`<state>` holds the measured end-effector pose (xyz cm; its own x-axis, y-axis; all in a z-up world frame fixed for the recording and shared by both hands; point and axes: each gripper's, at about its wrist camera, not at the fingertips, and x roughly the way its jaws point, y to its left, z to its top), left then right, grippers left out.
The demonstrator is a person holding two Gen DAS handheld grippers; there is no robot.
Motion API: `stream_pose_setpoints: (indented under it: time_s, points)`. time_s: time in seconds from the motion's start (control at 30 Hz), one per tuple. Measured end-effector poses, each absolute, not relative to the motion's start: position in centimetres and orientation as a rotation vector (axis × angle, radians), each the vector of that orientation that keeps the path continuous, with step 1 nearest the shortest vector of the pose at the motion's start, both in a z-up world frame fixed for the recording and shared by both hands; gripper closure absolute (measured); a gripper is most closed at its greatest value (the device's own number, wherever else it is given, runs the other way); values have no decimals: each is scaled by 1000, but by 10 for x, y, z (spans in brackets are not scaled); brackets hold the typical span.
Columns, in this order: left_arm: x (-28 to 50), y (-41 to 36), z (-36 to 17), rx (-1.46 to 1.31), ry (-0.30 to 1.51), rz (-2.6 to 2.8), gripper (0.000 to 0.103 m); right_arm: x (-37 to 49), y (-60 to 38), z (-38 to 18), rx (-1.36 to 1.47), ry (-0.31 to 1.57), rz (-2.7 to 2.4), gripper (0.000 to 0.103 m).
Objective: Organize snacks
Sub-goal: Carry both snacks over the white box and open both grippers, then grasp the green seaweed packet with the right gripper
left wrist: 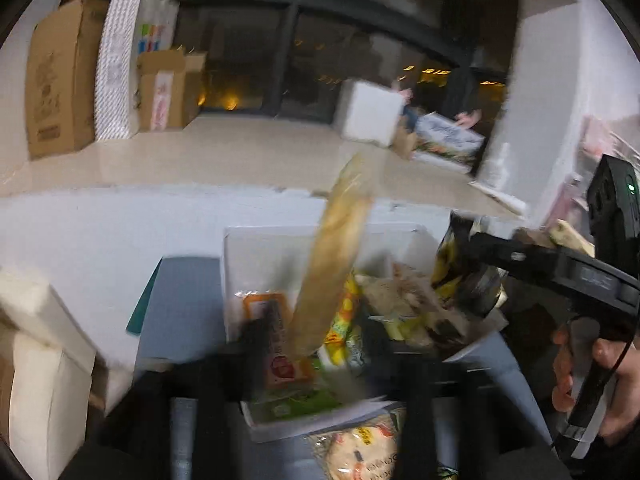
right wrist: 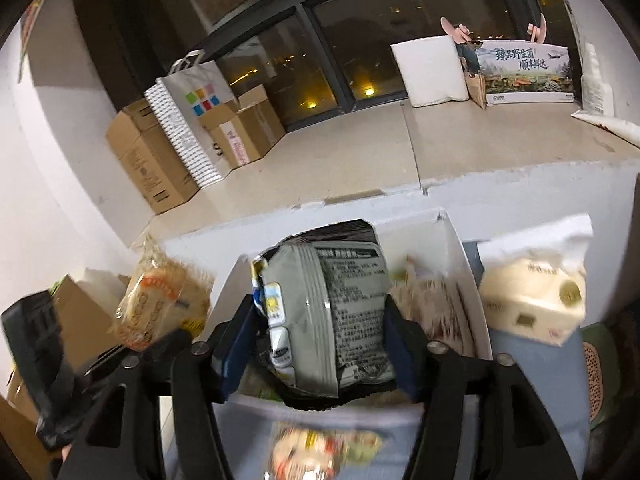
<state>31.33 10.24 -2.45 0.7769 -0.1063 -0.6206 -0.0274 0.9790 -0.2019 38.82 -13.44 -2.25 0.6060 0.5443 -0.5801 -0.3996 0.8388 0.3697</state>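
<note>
surface: we see a white table [right wrist: 520, 192] with a blue mat [left wrist: 176, 304]
room: dark window [right wrist: 320, 40], cardboard boxes [right wrist: 152, 160] on the pale floor
snacks: we see them piled in the white box [right wrist: 460, 248]
left gripper [left wrist: 316, 364]: fingers wide, blurred cracker pack [left wrist: 336, 256] between, grip unclear to us
right gripper [right wrist: 320, 344]: jaws spread, grey bag [right wrist: 340, 304] between; we can't tell contact

Grey black-printed snack bag [right wrist: 332, 312]; white box [right wrist: 460, 248].

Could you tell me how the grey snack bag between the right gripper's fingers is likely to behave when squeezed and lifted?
The grey snack bag looks puffy and creased, so it probably gives under pressure and weighs little. Its glossy film may slip. The contents could crush if clamped hard.
</note>
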Motion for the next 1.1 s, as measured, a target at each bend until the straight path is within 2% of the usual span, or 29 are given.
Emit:
stream_pose_setpoints:
  time_s: [0.03, 0.43, 0.83, 1.1]
  points:
    - [318, 103, -26, -206, 698, -27, 0, 397, -132, -25, 200, 769, 528, 0]
    - [312, 100, -56, -208, 734, -48, 0, 375, -169, -38, 286, 772, 535, 0]
    - [197, 72, -30, -210, 638, -203, 0, 258, -210, -12, 251, 653, 712, 0]
    - [115, 48, -33, -210, 591, -273, 0, 186, -232, -26, 129, 642, 737, 0]
